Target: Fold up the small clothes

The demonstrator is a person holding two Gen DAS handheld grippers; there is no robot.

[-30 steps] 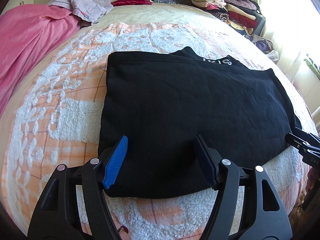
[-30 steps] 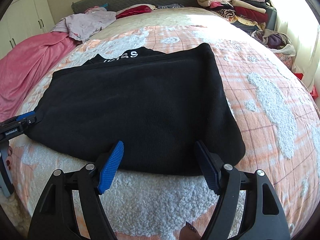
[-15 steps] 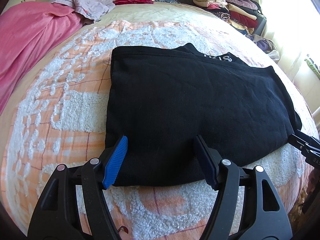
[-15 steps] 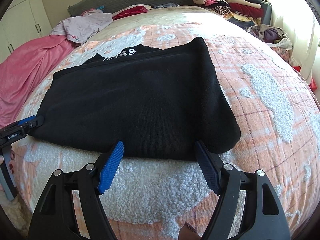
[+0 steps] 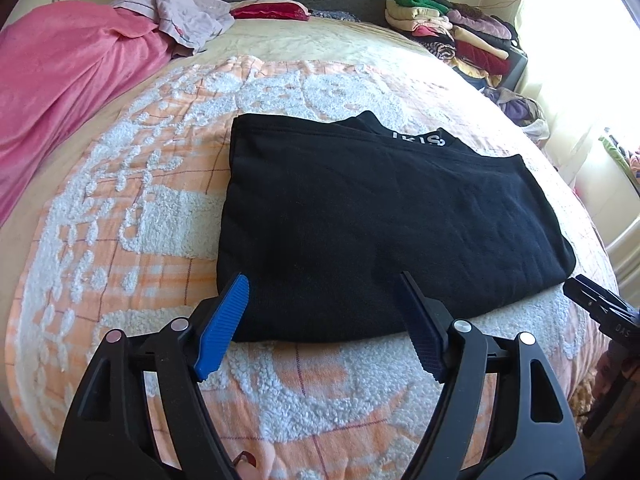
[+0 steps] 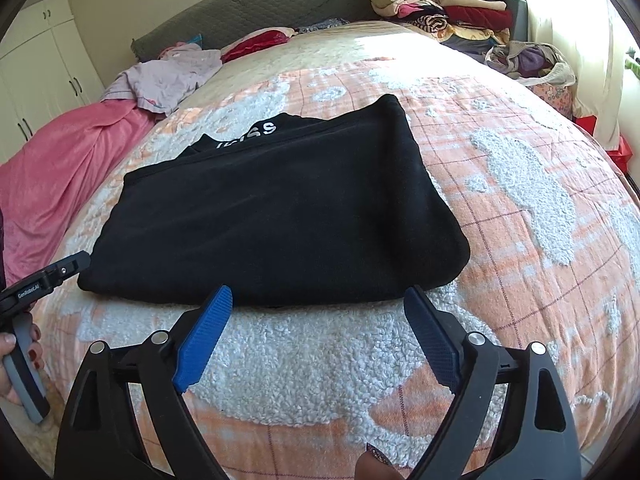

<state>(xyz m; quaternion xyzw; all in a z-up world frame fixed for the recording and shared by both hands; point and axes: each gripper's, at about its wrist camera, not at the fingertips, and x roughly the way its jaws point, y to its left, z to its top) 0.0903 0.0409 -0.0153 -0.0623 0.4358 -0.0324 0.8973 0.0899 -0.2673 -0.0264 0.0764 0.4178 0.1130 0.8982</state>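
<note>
Both grippers have backed off the black garment since a second ago. Earlier the left gripper and right gripper had their tips over the near hem; now the right one hangs short of the cloth with bare bedspread between the jaws, and the left tips only just overlap the near edge in view. Jaws on both are opening and already wide apart, nothing clamped.

Judgement: a fold has just been laid and released; the garment sits as a folded rectangle mid-bed, so either another fold or a move to the stack is next.

Garment: thick, matte black knit, soft rounded fold edges, doubled layers, white lettering on a band poking out at the far edge. Bedspread: orange grid cloth with raised white fluffy tufted patches. Pink blanket smooth, slightly shiny, rumpled at left. Folded clothes pile at the far right corner.
</note>
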